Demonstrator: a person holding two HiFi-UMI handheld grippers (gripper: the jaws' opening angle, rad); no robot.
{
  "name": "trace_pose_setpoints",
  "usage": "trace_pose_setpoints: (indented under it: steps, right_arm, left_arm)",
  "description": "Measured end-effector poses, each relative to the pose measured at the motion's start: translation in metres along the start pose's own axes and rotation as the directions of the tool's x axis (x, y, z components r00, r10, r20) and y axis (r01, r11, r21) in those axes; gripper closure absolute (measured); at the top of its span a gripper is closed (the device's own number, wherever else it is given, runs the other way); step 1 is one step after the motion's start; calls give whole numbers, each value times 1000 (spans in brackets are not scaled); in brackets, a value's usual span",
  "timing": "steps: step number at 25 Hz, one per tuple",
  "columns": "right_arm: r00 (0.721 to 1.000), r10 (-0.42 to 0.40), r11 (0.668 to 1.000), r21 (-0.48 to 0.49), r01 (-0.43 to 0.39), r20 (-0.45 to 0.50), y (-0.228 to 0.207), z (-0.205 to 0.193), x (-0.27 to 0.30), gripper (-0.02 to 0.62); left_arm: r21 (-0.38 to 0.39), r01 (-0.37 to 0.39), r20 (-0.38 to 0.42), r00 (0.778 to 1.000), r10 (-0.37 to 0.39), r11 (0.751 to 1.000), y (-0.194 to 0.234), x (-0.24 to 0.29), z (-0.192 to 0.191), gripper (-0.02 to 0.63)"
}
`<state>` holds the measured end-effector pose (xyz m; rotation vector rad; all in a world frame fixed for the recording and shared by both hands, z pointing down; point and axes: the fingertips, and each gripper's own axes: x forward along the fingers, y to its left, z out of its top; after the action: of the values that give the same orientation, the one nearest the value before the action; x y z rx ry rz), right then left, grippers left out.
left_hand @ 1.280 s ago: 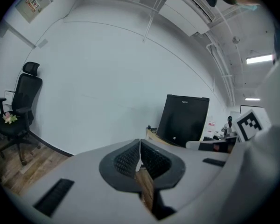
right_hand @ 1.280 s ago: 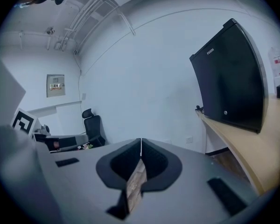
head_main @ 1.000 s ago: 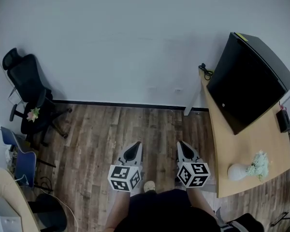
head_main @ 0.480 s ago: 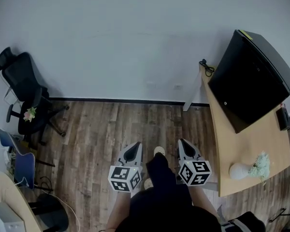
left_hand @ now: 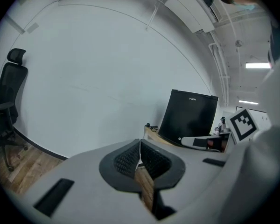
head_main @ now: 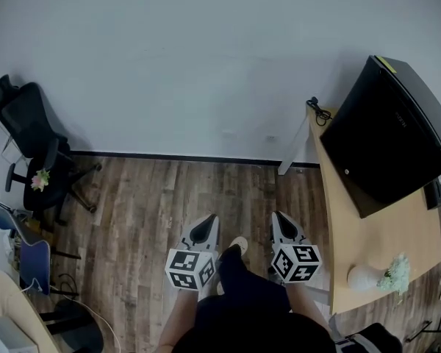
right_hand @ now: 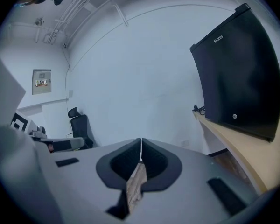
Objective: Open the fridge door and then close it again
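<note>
1. Location. The worktop (head_main: 382, 234) along the right of the room carries the fridge (head_main: 386, 134), a compact black cabinet standing at its far end near the wall. The door is closed.

2. Handling. Expect a rigid, hinged door held by a seal: it should resist at first, then swing freely. The smooth front is likely slippery and shows no protruding handle, only a small round fitting (head_main: 347, 172) near a lower corner. Take hold at the door's free edge; which edge carries the hinges cannot be told. A cabinet this small may slide on the worktop under a hard pull.

3. Tongs. Left tongs (head_main: 206, 223) and right tongs (head_main: 277, 219) are both fully closed, pads together, nothing between them, held low over the wooden floor (head_main: 147, 197) and well apart from the fridge.

4. Surroundings.
- Office chair (head_main: 29, 138): far left, clear of the route.
- White vase of flowers (head_main: 375, 274): on the near end of the worktop; fragile, and beside the approach.
- Black cable (head_main: 317, 110): at the back corner of the worktop, beside the fridge.
</note>
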<state>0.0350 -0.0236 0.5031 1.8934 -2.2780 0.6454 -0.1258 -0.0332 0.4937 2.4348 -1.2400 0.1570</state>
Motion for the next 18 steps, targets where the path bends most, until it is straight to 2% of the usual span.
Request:
trace_pose_setpoints:
  steps: [6, 12, 18]
  right_arm:
    - [998, -56, 998, 6, 56, 13, -39, 30, 37, 603]
    - [996, -80, 997, 9, 80, 31, -73, 64, 69, 603]
    - [993, -112, 993, 33, 111, 26, -102, 79, 97, 603]
  left_arm:
    - [24, 54, -13, 998, -54, 998, 4, 58, 27, 598]
    - [53, 95, -25, 995, -93, 994, 5, 118, 54, 598]
    - [69, 135, -42, 990, -132, 988, 2, 170, 71, 598]
